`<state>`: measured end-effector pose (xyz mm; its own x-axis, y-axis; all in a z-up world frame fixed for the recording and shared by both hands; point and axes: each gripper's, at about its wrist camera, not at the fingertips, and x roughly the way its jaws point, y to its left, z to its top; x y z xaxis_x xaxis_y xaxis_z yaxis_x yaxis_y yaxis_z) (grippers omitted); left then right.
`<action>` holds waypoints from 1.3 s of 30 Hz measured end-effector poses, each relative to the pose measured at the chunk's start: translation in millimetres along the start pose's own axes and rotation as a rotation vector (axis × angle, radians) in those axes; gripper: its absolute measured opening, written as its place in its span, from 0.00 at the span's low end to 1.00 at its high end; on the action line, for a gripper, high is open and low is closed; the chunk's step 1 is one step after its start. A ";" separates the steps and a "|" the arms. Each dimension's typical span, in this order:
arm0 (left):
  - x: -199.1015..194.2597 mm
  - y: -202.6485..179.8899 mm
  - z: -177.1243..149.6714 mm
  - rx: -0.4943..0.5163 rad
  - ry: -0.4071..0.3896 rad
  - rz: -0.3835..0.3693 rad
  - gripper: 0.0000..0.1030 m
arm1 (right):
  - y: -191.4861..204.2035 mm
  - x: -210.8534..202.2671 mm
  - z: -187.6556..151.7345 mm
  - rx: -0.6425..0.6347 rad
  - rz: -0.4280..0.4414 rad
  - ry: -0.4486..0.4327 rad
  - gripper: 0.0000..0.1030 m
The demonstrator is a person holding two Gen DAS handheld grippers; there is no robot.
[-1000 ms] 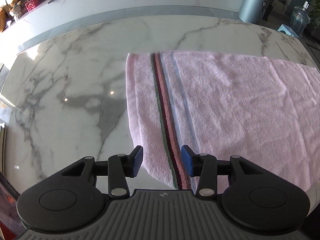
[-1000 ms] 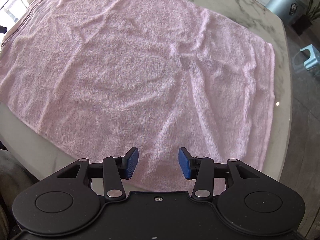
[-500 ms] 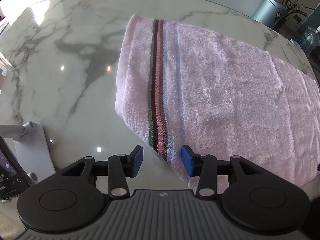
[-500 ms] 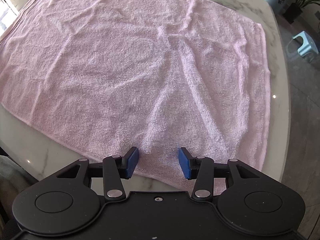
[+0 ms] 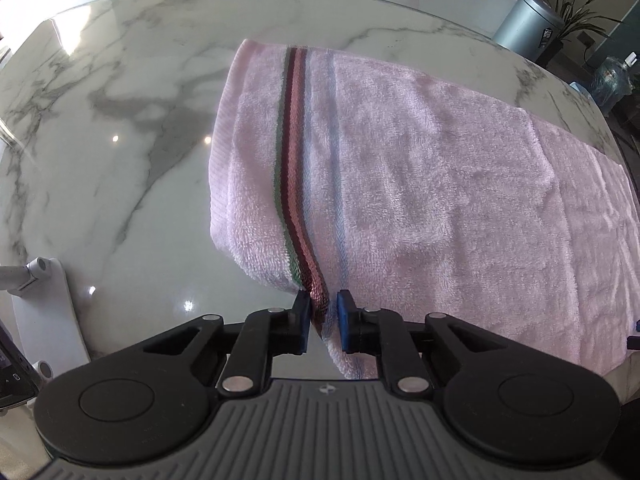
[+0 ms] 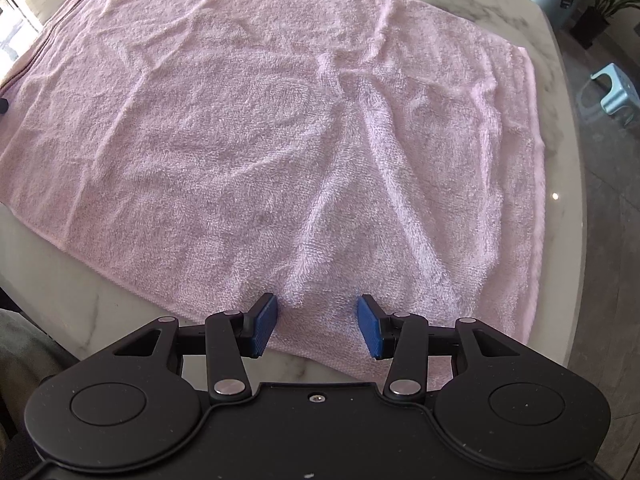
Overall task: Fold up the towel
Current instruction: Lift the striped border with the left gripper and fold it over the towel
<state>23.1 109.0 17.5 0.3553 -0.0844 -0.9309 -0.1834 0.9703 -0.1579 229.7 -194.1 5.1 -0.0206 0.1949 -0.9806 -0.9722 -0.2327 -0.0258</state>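
Note:
A pink towel [image 5: 440, 184] with a dark red and green stripe band lies spread flat on a white marble table [image 5: 100, 140]. My left gripper [image 5: 323, 322] is shut on the towel's near edge at the stripe band, which is pinched up between the blue pads. In the right wrist view the same towel [image 6: 280, 128] fills most of the frame. My right gripper [image 6: 316, 330] is open, its blue pads straddling the towel's near edge close to the right corner.
A white stand foot [image 5: 44, 304] sits at the table's near left. A grey bin [image 5: 528, 20] and a plant stand on the floor beyond the table. A pale blue stool [image 6: 616, 92] stands on the floor to the right.
My left gripper has closed on the striped near edge of the towel. My right gripper has moved forward over the near edge and stayed open.

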 end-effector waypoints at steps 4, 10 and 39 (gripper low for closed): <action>-8.0 -13.4 3.3 0.038 -0.012 -0.008 0.09 | -0.6 -2.6 -2.3 -0.002 0.003 -0.005 0.42; -28.7 -53.7 17.8 0.136 -0.046 -0.028 0.09 | -1.9 1.7 -10.4 -0.013 0.005 -0.007 0.42; -7.1 -321.0 24.2 0.653 -0.012 -0.177 0.13 | -4.7 -5.3 -38.0 -0.082 0.040 -0.062 0.48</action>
<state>101.7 -196.4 82.8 0.3401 -0.2559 -0.9049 0.4683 0.8805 -0.0730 243.3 -230.2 3.1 -0.0756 0.2423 -0.9672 -0.9480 -0.3183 -0.0056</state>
